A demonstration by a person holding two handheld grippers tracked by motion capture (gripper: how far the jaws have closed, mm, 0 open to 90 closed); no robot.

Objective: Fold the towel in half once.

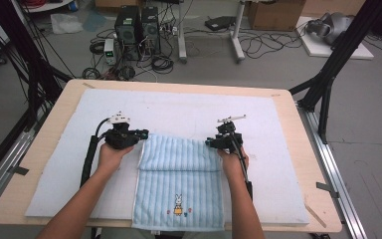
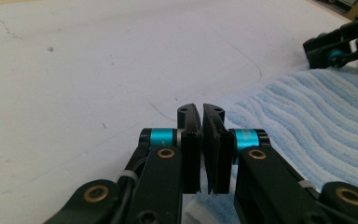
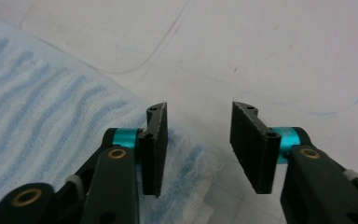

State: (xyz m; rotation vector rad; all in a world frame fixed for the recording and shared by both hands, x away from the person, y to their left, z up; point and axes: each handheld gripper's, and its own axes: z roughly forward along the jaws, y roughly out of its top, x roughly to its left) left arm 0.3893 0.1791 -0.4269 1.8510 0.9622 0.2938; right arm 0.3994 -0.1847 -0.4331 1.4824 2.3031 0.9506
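Observation:
A light blue striped towel (image 1: pixel 179 179) with a small rabbit picture lies on the white mat (image 1: pixel 189 107), its far part folded back toward me. My left gripper (image 1: pixel 142 134) rests at the fold's far left corner. In the left gripper view its jaws (image 2: pixel 201 109) stand pressed nearly together, with a bit of towel (image 2: pixel 307 116) edge between their bases. At the fold's far right corner my right gripper (image 1: pixel 210 143) is open. In the right gripper view its jaws (image 3: pixel 198 144) straddle the towel (image 3: pixel 42 116) corner, one above the cloth and one above the bare mat.
The mat covers most of a wooden table (image 1: pixel 54 119), and the towel's near edge hangs over the front. The other gripper (image 2: pixel 340 46) shows at the far right of the left gripper view. Computer towers (image 1: pixel 137 27), cables and black frame legs (image 1: pixel 328 74) stand beyond the table.

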